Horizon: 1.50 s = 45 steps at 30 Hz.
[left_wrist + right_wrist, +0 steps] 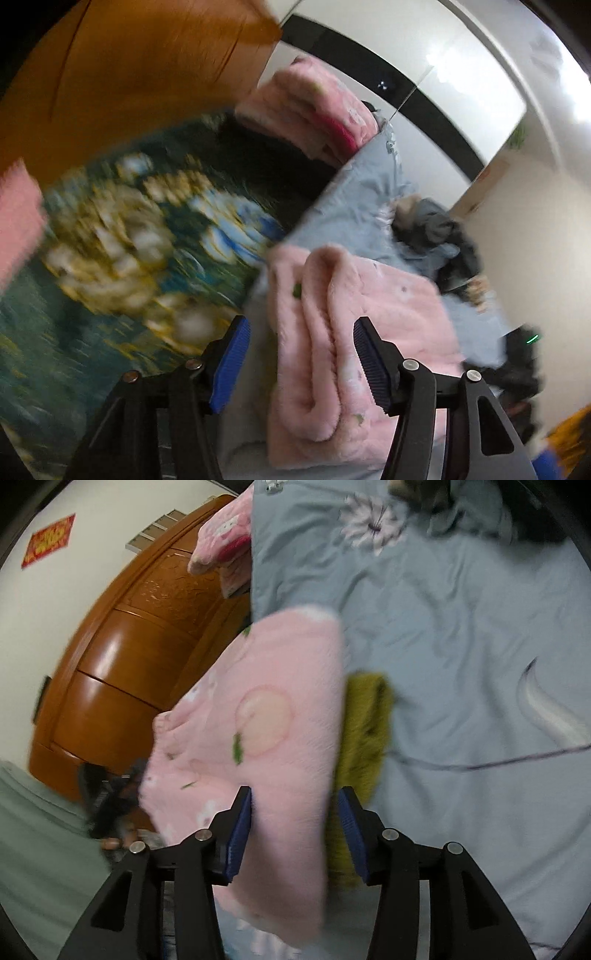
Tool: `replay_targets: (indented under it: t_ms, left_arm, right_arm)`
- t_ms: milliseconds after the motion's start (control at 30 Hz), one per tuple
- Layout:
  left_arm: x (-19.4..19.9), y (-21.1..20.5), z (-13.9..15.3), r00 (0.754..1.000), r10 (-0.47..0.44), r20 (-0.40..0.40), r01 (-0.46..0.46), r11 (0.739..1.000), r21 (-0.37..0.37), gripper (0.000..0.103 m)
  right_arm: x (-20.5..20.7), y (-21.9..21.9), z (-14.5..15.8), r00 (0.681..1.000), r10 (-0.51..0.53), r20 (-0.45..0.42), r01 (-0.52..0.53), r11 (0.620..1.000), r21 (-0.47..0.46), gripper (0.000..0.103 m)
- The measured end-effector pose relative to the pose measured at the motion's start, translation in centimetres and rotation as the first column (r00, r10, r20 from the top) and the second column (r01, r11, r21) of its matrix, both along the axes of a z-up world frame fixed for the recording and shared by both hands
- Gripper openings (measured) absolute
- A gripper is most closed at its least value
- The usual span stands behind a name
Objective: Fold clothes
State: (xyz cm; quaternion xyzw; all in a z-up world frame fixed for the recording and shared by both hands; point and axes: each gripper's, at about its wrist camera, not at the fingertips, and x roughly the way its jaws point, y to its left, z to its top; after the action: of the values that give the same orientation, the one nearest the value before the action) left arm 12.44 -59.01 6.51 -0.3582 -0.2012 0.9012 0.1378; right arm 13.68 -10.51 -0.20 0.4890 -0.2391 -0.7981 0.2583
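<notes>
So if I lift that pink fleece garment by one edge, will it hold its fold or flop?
Likely flop: the pink fleece garment already sags in soft rolls between the left gripper. It looks plush and thick, so probably bulky yet light. The fuzzy pile should grip the ribbed fingers of the right gripper rather than slip, though the blur limits certainty.

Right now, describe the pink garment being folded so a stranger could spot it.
Start at the grey-blue bedspread. Near its edge by the wooden wardrobe, the pink garment sits between the right gripper jaws. Unlike the pink stack farther back, it bears a peach circle and overlaps something olive-yellow.
</notes>
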Motion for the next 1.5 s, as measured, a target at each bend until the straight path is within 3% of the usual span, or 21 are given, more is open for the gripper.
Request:
replay_targets:
  t_ms: [133,233,367,500,767,900,1167,1300,1400,1500]
  left_arm:
    - [0.9,4.0,2.7,0.992,-0.074,-0.1,0.058,0.986,-0.158,0.063]
    - [0.6,6.3,2.9,0.978,-0.155,-0.137,0.126,0.971,-0.202,0.063]
    - [-0.6,6.4,1.2,0.984,-0.152,-0.092,0.131,0.971,-0.201,0.063]
    - [-1.9,6.5,-0.6,0.988,-0.147,-0.047,0.135,0.971,-0.2,0.063]
    - [-3.8,6.8,-3.4,0.99,-0.136,0.031,0.14,0.969,-0.204,0.063]
    - [-2.9,7.3,-2.4,0.991,-0.13,0.023,0.132,0.963,-0.236,0.063]
    - [4.2,8.1,0.8,0.985,-0.133,-0.11,0.097,0.954,-0.284,0.063]
    - [6.1,9.0,-0.4,0.983,-0.14,-0.117,0.096,0.941,-0.323,0.065]
    - [5.4,9.1,-2.4,0.989,-0.13,-0.064,0.104,0.945,-0.31,0.066]
    - [5.2,9.2,-3.5,0.991,-0.112,-0.066,0.087,0.947,-0.31,0.066]
  right_arm:
    - [-0.1,-0.5,3.5,0.992,-0.038,-0.119,0.056,0.986,0.154,0.049]
    - [-0.3,-3.5,5.4,0.979,0.008,-0.204,0.033,0.98,0.195,0.049]
    - [-0.2,-7.5,5.8,0.953,0.112,-0.283,-0.035,0.964,0.263,0.049]
    - [-1.1,-9.6,4.2,0.952,0.159,-0.26,-0.071,0.946,0.317,0.049]
    - [-3.6,-8.9,1.1,0.987,0.075,-0.14,-0.046,0.978,0.204,0.049]
    - [-1.7,-8.9,2.9,0.982,0.076,-0.171,-0.035,0.972,0.233,0.049]
    - [4.0,-9.1,5.0,0.962,0.105,-0.25,-0.033,0.961,0.274,0.049]
    - [5.8,-10.2,3.5,0.955,0.134,-0.265,-0.049,0.951,0.304,0.049]
    - [6.1,-11.0,2.0,0.955,0.139,-0.261,-0.045,0.94,0.339,0.049]
    - [6.1,-11.3,1.0,0.958,0.134,-0.254,-0.04,0.938,0.344,0.049]
